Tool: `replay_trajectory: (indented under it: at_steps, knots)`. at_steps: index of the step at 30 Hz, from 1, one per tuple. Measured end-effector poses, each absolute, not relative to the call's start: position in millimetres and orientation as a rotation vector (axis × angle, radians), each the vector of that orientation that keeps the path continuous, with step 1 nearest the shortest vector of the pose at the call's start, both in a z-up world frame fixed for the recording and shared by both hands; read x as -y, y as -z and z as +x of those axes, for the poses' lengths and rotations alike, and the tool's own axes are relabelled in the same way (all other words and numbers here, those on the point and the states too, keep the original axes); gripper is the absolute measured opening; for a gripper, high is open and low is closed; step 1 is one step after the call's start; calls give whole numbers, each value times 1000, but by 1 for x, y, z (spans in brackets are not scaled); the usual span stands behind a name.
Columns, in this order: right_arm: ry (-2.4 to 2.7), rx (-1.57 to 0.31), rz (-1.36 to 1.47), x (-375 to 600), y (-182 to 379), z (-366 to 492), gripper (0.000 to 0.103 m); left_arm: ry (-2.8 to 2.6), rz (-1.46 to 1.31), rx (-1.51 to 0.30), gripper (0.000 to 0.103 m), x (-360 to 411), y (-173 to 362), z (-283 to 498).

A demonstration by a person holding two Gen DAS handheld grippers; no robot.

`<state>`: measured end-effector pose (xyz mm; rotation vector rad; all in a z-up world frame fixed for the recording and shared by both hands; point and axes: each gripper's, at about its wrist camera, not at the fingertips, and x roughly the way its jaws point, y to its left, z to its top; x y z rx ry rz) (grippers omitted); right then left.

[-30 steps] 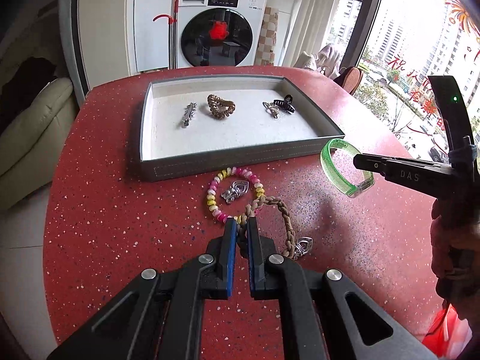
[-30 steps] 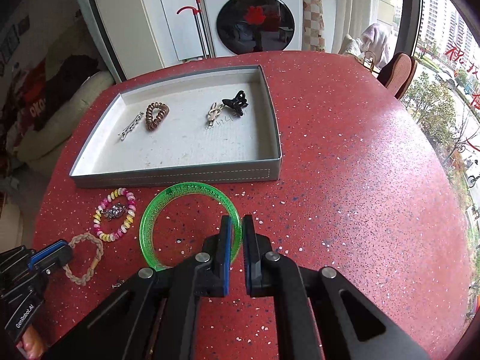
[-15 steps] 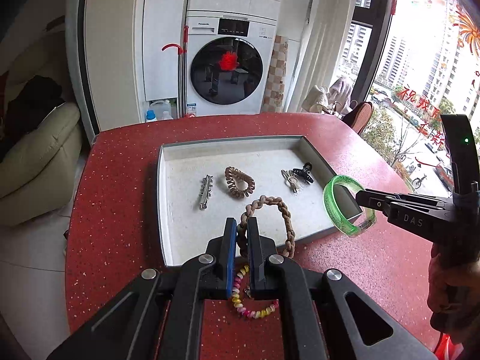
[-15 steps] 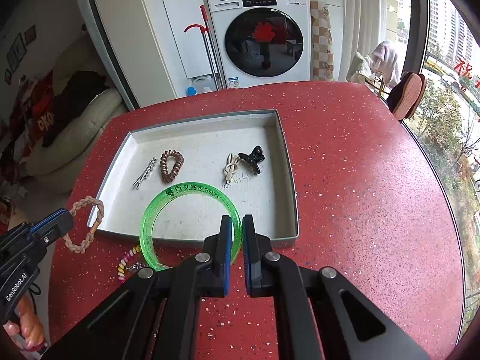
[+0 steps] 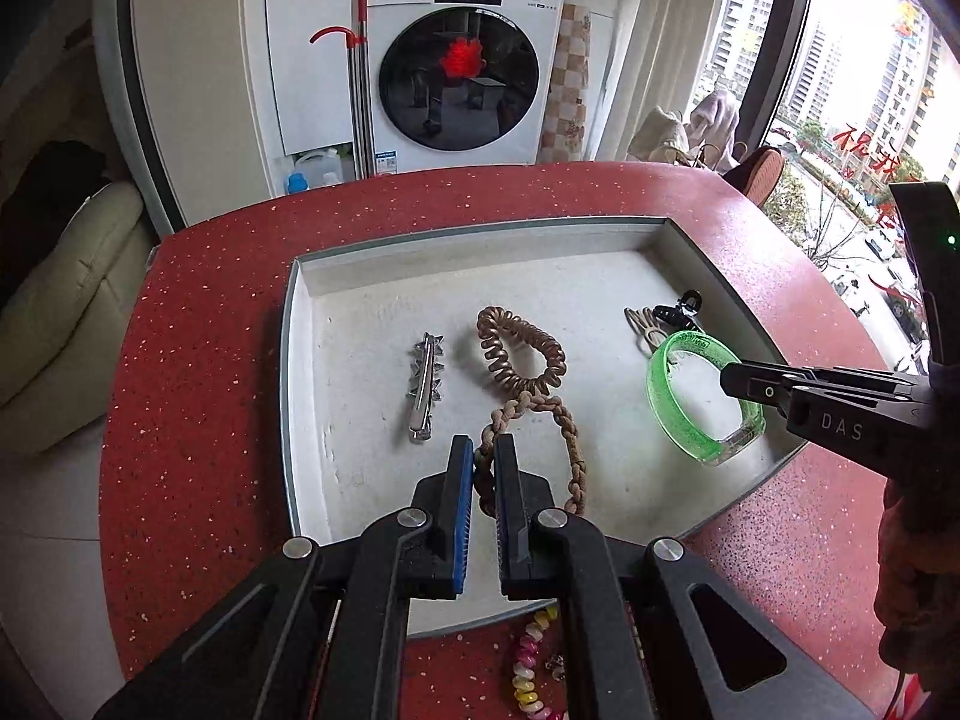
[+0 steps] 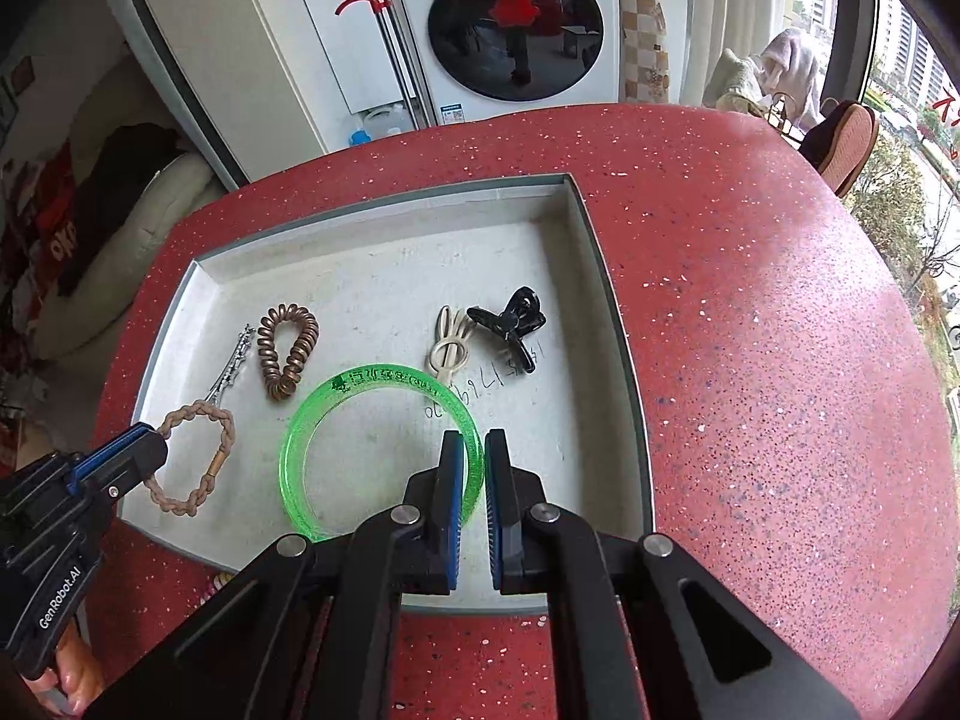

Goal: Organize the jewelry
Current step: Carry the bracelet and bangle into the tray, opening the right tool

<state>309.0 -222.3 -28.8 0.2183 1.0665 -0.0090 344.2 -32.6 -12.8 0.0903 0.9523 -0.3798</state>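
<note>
Both grippers came fwd off the counter w/ their loads, now over the tray. Left gripper clenched on the braid, which dangles above the tray floor near the front. Right gripper clenched on the bangle, also held over the tray. So both pieces look ready to set down. Beads got left behind on the counter, prob. next. Farther in: coil tie, silver clip. Right view alone shows the black claw and cream clip clearly; left view alone shows the beads.
</note>
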Motion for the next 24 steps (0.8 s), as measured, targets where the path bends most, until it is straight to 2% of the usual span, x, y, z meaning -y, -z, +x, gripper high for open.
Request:
replay_trajectory:
  at_steps: [24]
  knots:
    - [102,-1074,179,227,47,325,8,272,116,-992,25,33,53,366]
